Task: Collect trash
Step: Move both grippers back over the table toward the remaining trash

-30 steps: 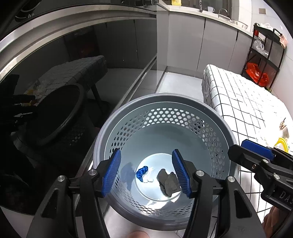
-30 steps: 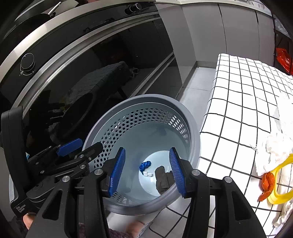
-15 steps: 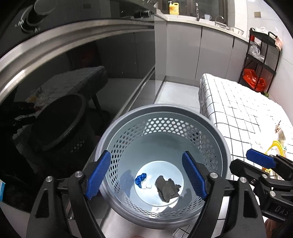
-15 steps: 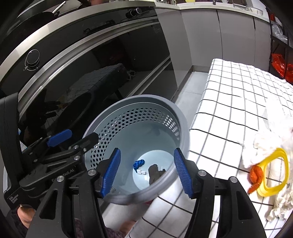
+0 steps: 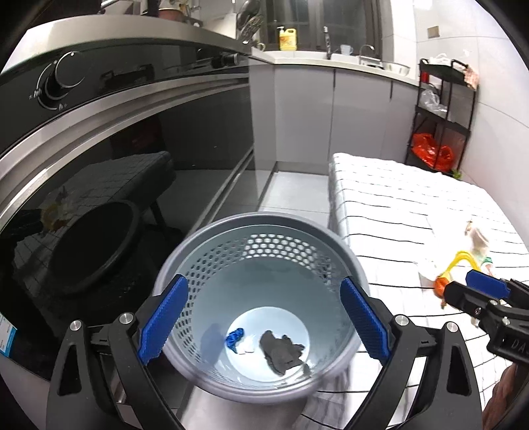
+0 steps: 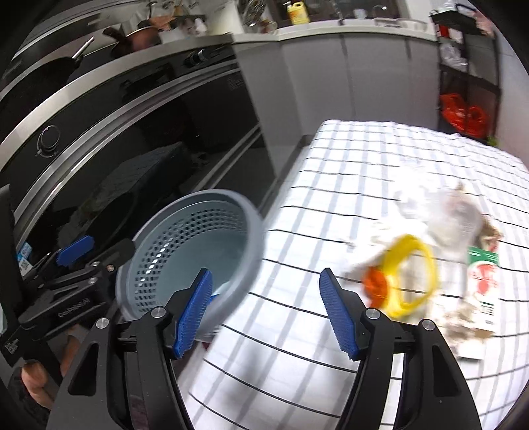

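Two scraps, one blue and one dark grey wad, lie in grey perforated bin beside checked table. Left gripper & right gripper both opening w/ nothing between pads. Remaining litter: yellow ring, wrapper, tissue. Risk: a fast sweep could clip bin rim or scatter the tissue.

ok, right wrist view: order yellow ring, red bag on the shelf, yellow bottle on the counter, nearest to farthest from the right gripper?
1. Yellow ring, on the checked cloth, just right of the jaws.
2. Red bag, shelf, far right.
3. Yellow bottle, back counter, top centre.
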`<state>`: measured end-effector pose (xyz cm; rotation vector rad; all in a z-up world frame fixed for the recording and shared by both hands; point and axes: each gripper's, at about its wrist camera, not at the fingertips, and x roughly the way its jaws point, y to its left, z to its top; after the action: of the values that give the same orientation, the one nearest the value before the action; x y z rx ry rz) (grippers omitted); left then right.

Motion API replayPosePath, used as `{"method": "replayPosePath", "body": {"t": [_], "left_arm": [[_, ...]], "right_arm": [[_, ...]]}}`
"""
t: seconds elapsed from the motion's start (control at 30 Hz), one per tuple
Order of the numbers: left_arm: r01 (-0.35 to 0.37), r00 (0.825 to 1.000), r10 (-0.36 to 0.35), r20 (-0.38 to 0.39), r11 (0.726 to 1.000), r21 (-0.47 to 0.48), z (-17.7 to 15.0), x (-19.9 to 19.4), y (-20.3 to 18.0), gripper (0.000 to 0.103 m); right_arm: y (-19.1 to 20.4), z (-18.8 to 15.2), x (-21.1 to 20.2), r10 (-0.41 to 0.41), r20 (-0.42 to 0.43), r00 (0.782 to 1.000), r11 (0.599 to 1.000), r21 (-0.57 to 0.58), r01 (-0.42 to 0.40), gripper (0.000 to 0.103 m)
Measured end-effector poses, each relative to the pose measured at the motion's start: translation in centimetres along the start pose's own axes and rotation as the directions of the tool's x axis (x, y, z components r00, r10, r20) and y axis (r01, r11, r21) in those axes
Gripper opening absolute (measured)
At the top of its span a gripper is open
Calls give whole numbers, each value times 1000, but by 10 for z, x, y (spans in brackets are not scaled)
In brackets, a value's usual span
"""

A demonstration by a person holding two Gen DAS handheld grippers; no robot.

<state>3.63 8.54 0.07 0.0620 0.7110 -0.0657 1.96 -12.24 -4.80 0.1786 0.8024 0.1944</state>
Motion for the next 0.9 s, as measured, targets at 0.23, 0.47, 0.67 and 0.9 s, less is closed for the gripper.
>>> {"method": "replayPosePath", "body": {"t": [0.23, 0.47, 0.67, 0.9], "left_arm": [[62, 998, -62, 15, 998, 22, -6, -11, -26, 92], [113, 993, -114, 23, 992, 57, -12, -16, -61, 93], [156, 987, -157, 8, 984, 80, -18, -14, -94, 93], [180, 984, -178, -28, 975, 126, -25, -4, -132, 94]], "right_arm": [[-47, -14, -32, -100, 35, 994, 994, 48, 98, 66], [-111, -35, -60, -206, 19, 978, 969, 142, 201, 67], [-149, -45, -75, -252, 10, 968, 945, 216, 244, 67], [-170, -53, -77, -268, -20, 963, 933, 245, 264, 67]]}}
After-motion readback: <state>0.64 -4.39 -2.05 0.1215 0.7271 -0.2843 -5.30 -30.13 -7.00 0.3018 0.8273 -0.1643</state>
